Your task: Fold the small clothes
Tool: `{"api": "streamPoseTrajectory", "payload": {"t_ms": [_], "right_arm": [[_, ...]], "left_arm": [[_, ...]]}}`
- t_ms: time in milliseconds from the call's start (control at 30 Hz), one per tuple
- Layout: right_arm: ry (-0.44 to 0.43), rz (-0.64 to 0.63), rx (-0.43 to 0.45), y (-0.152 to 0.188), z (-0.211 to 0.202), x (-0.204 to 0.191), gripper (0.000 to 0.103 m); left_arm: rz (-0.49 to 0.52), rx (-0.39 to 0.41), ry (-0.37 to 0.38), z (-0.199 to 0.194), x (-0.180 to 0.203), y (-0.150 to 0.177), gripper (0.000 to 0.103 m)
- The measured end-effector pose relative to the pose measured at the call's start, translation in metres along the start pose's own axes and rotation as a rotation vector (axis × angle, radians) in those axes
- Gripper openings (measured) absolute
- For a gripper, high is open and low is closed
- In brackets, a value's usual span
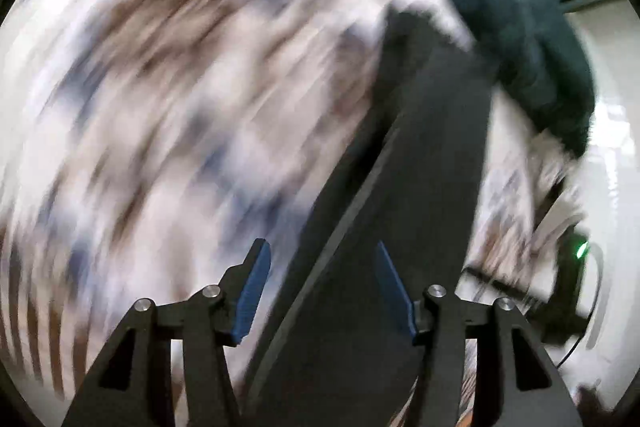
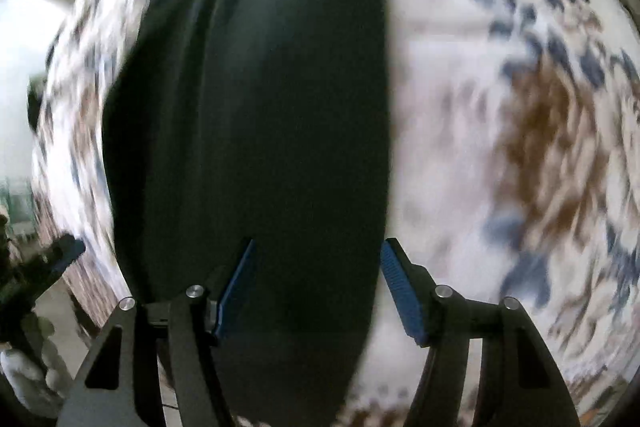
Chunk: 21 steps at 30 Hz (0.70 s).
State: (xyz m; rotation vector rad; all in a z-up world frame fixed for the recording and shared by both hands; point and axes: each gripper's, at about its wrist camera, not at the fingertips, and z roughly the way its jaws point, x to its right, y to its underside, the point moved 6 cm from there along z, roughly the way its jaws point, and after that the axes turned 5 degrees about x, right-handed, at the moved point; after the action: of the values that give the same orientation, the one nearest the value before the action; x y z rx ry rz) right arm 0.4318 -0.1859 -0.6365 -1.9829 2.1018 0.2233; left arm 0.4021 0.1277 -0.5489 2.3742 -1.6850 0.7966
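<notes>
Patterned cloth (image 1: 168, 99), white with brown and dark blue blotches, covers the surface under both claws and fills most of each view; heavy blur smears the print into streaks. Beyond it, at the far right of the left wrist view, lies a glossy white surface (image 1: 616, 147).

From the left claw (image 1: 320, 259), a black garment (image 1: 424, 187) runs as a long strip from just below the fingertips up and away to the right, lying on the patterned cloth. The claw's blue pads (image 1: 252, 295) stand wide apart, with the strip's near end showing between them; whether they touch it cannot be told. Farther up and right of the claw, a dark teal garment (image 1: 516, 15) lies past the end of the black strip, overlapping the patterned cloth. Low to the right of the claw a dark device with a small green light (image 1: 581, 250) shows, too blurred to name.

From the right claw (image 2: 316, 251), the black garment (image 2: 260, 127) spreads broad and dark straight ahead and to the left, its right edge running in line with the right finger. This claw is also spread, pads (image 2: 400, 291) well apart, with nothing pinched between them. At the far left of this view, the left claw's fingertip (image 2: 66, 253) shows, and a white-gloved hand (image 2: 24, 367) lies below it.
</notes>
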Motion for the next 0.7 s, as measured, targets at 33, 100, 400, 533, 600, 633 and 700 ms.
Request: {"api": "streamPoseTrajectory", "payload": {"t_ms": [33, 100, 400, 533, 600, 633, 700], "right_arm": [[-0.008, 0.022, 0.032, -0.018, -0.003, 0.005, 0.066], [-0.009, 0.044, 0.089, -0.053, -0.006, 0.009, 0.066], [-0.005, 0.127, 0.244, -0.194, 0.003, 0.058, 0.066], [-0.043, 0.177, 0.235, -0.206, 0.013, 0.075, 0.066], [-0.049, 0.189, 0.228, -0.198, 0.020, 0.072, 0.066], [-0.055, 0.194, 0.222, -0.196, 0.023, 0.073, 0.066], [-0.062, 0.205, 0.209, -0.193, 0.032, 0.067, 0.066]], "left_arm": [[0.017, 0.022, 0.026, 0.009, 0.013, -0.024, 0.053], [0.080, 0.071, 0.071, 0.042, 0.046, -0.088, 0.053], [0.260, -0.008, -0.003, 0.188, 0.094, -0.200, 0.015], [0.400, 0.031, -0.046, 0.182, 0.097, -0.198, 0.009], [0.384, 0.024, -0.044, 0.179, 0.087, -0.199, 0.009], [0.372, 0.024, -0.043, 0.178, 0.085, -0.201, 0.009], [0.360, 0.021, -0.048, 0.183, 0.082, -0.205, 0.010]]}}
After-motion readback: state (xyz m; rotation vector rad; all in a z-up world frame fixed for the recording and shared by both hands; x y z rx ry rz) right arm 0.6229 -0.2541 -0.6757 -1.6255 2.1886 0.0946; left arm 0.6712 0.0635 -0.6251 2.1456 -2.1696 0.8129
